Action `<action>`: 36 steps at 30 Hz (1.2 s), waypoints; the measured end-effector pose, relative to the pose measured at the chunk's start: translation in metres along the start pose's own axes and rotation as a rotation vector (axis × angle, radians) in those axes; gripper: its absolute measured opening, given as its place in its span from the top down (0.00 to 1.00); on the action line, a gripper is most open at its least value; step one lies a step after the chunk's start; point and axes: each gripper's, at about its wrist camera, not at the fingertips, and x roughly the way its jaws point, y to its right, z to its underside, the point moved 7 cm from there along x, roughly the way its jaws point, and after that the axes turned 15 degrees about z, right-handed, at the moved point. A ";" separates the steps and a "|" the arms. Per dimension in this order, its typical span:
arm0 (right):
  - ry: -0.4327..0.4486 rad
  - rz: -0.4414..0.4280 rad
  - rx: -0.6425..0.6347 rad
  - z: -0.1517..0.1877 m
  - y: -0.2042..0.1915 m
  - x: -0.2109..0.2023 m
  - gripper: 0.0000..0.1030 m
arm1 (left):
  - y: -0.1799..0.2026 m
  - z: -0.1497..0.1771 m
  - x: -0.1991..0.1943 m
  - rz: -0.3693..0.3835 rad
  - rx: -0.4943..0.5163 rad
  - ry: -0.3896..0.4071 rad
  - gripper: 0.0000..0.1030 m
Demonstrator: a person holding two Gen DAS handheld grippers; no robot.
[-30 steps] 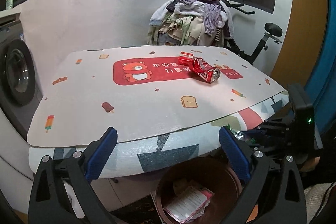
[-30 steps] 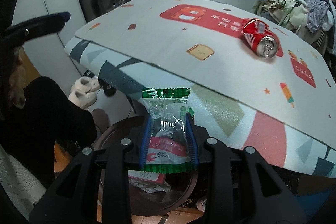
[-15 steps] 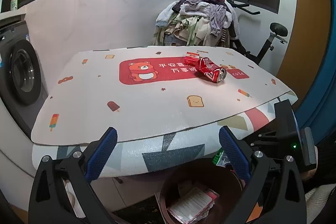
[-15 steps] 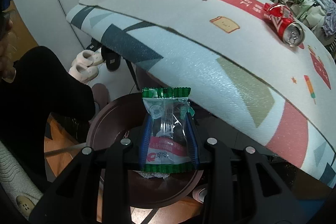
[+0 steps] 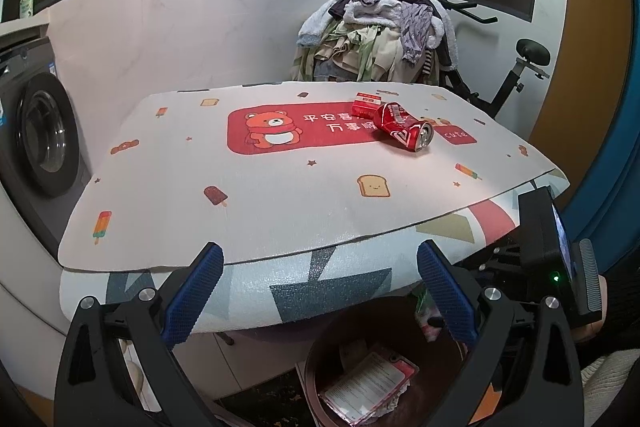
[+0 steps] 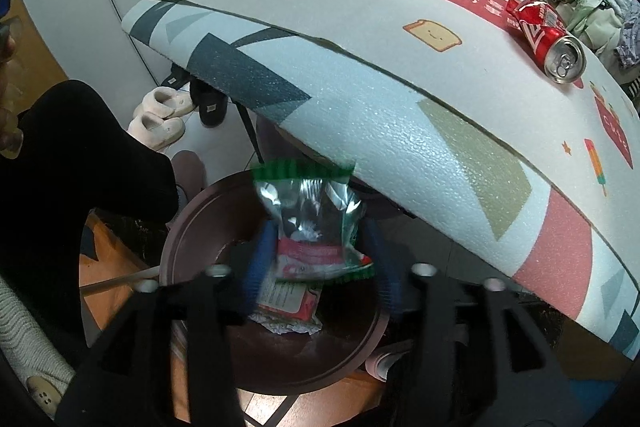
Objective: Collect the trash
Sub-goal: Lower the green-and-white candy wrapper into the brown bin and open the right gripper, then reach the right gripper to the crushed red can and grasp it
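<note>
My right gripper (image 6: 320, 263) hangs over a round brown bin (image 6: 192, 227) on the floor below the table edge. Its jaws are opening, blurred and spread apart. A clear snack wrapper with green edges (image 6: 312, 219) sits tilted and loose between them, above other wrappers in the bin. The same wrapper (image 5: 424, 307) and bin (image 5: 320, 359) show in the left wrist view. A crushed red can (image 5: 404, 127) lies on the printed mat with a small red box (image 5: 366, 103) behind it. My left gripper (image 5: 320, 291) stays open and holds nothing, at the table's near edge.
The foam mat (image 5: 280, 195) overhangs the bin. A washing machine (image 5: 40, 139) stands left. A clothes pile (image 5: 384, 35) and an exercise bike (image 5: 520, 67) are behind the table. Slippers (image 6: 160, 119) lie on the floor. A person's dark sleeve (image 6: 80, 167) is beside the bin.
My right gripper sank toward the bin and its jaws spread. The wrapper, gripped upright before, now tilts loose between them. The left gripper has stayed put.
</note>
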 end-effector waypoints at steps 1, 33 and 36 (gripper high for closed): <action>-0.002 0.003 0.002 0.000 0.000 0.000 0.31 | 0.000 0.000 0.000 0.000 0.000 0.000 0.08; 0.081 0.024 0.122 -0.016 0.033 -0.022 0.06 | -0.009 0.002 0.007 -0.014 -0.025 -0.015 0.06; 0.116 0.053 0.144 -0.029 0.053 -0.031 0.06 | -0.014 -0.004 0.009 -0.017 -0.024 -0.008 0.06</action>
